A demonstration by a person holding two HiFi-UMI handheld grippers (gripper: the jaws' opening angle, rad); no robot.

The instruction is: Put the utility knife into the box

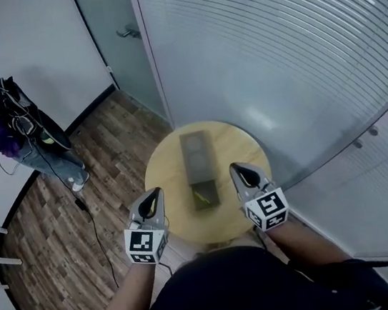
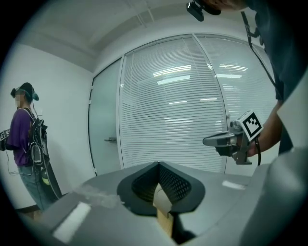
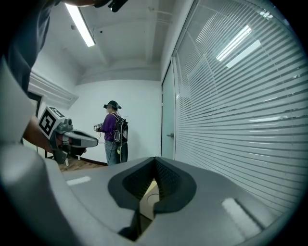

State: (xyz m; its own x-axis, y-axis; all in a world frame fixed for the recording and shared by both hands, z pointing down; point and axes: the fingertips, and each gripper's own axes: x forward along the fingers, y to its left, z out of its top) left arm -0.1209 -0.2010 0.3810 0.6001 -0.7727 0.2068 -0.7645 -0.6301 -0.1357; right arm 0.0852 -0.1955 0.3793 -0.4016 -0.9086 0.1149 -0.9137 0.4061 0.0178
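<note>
My 2 grippers are empty, fingers pressed together: the left gripper (image 1: 158, 192) and right gripper (image 1: 235, 169) hover on either side of the box (image 1: 194, 149) on the round table (image 1: 161, 168). Between my fingertips, the yellowish utility knife (image 1: 201, 197) seems to lie in the box's open near end. I'd check that it sits flat, keeping any nudge gentle.

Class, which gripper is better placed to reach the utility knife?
Right gripper, narrowly: like the left gripper it is shut and empty, but it stands nearer the box end where the utility knife lies.
</note>
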